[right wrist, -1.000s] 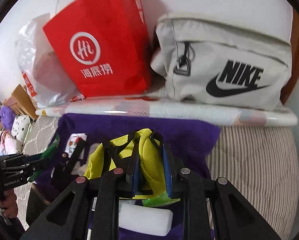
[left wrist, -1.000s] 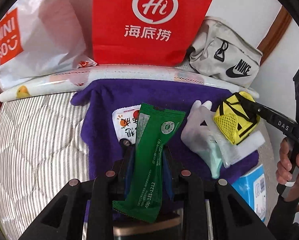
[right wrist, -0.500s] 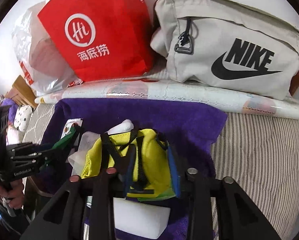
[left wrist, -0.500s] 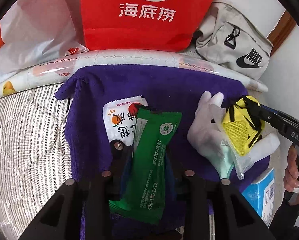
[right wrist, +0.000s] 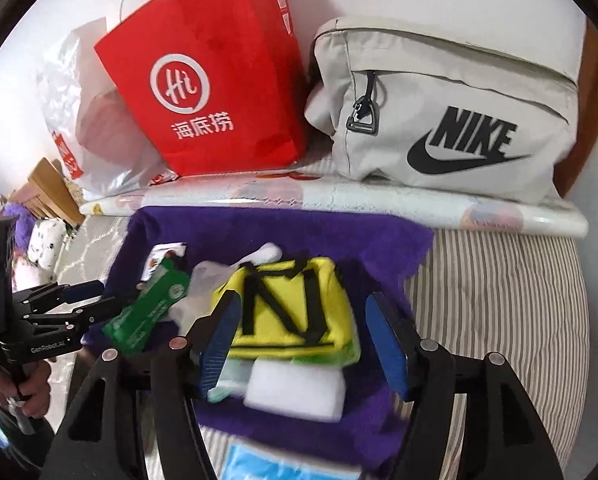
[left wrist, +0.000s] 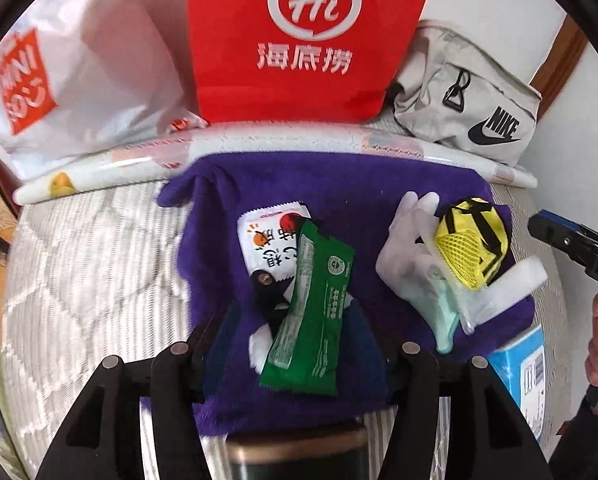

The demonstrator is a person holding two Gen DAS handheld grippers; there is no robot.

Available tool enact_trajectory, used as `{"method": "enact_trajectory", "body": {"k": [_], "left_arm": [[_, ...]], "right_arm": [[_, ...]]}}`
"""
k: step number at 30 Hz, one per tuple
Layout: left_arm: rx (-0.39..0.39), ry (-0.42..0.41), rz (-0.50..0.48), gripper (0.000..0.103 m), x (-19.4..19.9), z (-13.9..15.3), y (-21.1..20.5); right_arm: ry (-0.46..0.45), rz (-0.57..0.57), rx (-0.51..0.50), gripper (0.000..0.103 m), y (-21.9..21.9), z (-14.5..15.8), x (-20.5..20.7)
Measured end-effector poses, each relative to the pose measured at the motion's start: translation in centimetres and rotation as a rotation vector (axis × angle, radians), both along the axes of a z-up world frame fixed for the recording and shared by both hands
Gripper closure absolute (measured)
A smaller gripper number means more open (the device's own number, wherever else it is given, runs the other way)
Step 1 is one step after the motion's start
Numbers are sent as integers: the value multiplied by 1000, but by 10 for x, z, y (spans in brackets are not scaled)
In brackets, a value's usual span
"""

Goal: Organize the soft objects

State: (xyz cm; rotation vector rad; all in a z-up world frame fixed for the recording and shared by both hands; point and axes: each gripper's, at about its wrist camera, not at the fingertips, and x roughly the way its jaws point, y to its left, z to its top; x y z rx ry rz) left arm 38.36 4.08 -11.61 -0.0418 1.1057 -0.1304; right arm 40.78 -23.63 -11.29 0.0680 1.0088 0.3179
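A purple towel (left wrist: pixel 339 184) lies on the striped bed. On it a green packet (left wrist: pixel 311 312) rests over a white snack packet (left wrist: pixel 267 240). My left gripper (left wrist: pixel 295 340) is open, its jaws wide on either side of the green packet. To the right lie a white glove (left wrist: pixel 403 252), a yellow mesh pouch (left wrist: pixel 471 252) and a white foam block (left wrist: pixel 515 284). In the right wrist view my right gripper (right wrist: pixel 305 336) is open around the yellow pouch (right wrist: pixel 295 304), which lies on the towel (right wrist: pixel 283 228) above the foam block (right wrist: pixel 295 388).
A red paper bag (left wrist: pixel 307 36), a white plastic bag (left wrist: pixel 79 80) and a grey Nike bag (right wrist: pixel 447 112) stand behind a rolled mat (left wrist: pixel 259 148). A blue box (left wrist: pixel 523 364) lies at the towel's near right corner.
Both grippers have opened. The green packet dropped from the left gripper onto the towel. The yellow pouch was released by the right gripper and lies on the pile.
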Motion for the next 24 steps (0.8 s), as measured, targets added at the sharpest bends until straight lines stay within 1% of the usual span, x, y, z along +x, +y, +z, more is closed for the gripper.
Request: {"method": "enact_trajectory", "body": {"k": [2, 3, 4, 9, 10, 11, 13, 17, 19, 21, 22, 24], "left_arm": [[41, -32, 16, 36, -10, 10, 0], [60, -49, 27, 34, -17, 15, 1], [71, -67, 36, 32, -25, 22, 1], [71, -110, 52, 28, -66, 50, 0], [83, -128, 51, 27, -79, 58, -2], [87, -140, 50, 26, -86, 62, -5], [94, -173, 42, 25, -109, 73, -12], [98, -220, 24, 20, -151, 90, -22], [100, -238, 23, 19, -173, 97, -27], [95, -255, 18, 19, -194, 103, -31], [94, -263, 17, 16, -202, 105, -32], [90, -286, 21, 11, -221, 109, -36]], "right_arm": [[-12, -5, -17, 39, 1, 9, -15], [-17, -11, -26, 39, 1, 12, -21], [-22, -18, -32, 39, 1, 16, -29], [-46, -17, -26, 38, 2, 36, -73], [-56, -22, -27, 35, 2, 41, -85], [-66, -29, -27, 28, 2, 45, -96], [-87, -31, -27, 22, 2, 53, -117], [-137, -38, -72, 18, 7, 69, -167], [-153, -44, -82, 17, 7, 73, -187], [-167, -54, -66, 14, 5, 77, -211], [-171, -61, -53, 9, 4, 78, -221], [-179, -75, -40, 8, 1, 79, -237]]}}
